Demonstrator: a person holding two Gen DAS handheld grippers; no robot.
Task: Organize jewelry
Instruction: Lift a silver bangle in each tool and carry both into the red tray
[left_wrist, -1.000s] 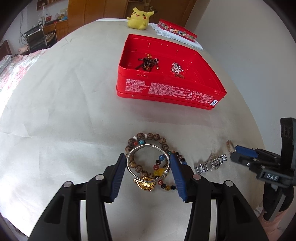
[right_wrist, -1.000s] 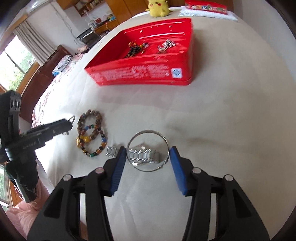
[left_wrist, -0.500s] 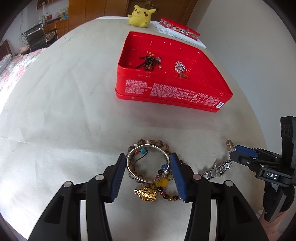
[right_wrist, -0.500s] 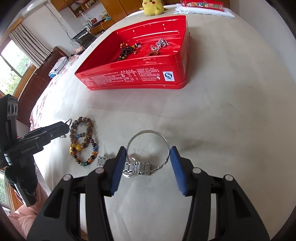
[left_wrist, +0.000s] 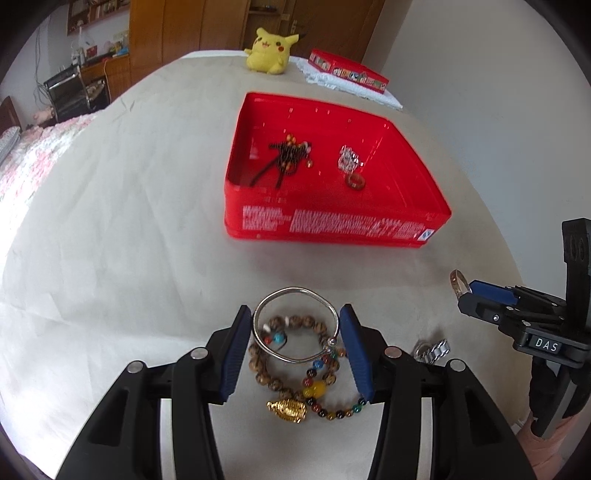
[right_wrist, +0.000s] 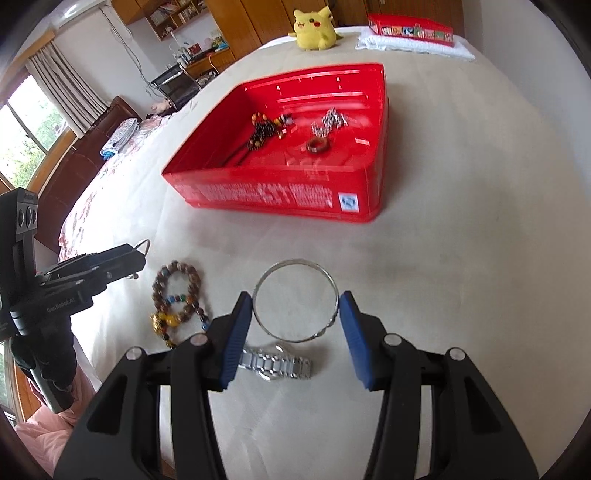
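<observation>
two bangles clamped, the tin is next

the left tool (left_wrist: 295, 314) is closed on a silver bangle, call it the left bangle (left_wrist: 295, 290), its blue pads pressing the hoop from either side. the hoop looks lifted clear of the sheet. the right tool (right_wrist: 295, 306) grips a second hoop, the right bangle (right_wrist: 295, 261), the same way.

below the left tool lie the beaded bracelets (left_wrist: 266, 376) with a gold charm (left_wrist: 288, 410), overlapping one another. below the right tool lies a steel watch (right_wrist: 277, 363), just beside the beads.

further out, well apart from both tools, stands the open red tin (left_wrist: 332, 221). it already holds a dark beaded piece (left_wrist: 290, 153), a silver chain (left_wrist: 349, 160) and a brown ring (left_wrist: 355, 181).

the step in hand looks like the carry: both hoops picked up, neither delivered. next, each tool probably needs to travel forward over the tin's near wall, high enough to clear the rim. there it should release over a bare part of the floor, away from the chain and ring. the beads and watch would remain for later picks.
</observation>
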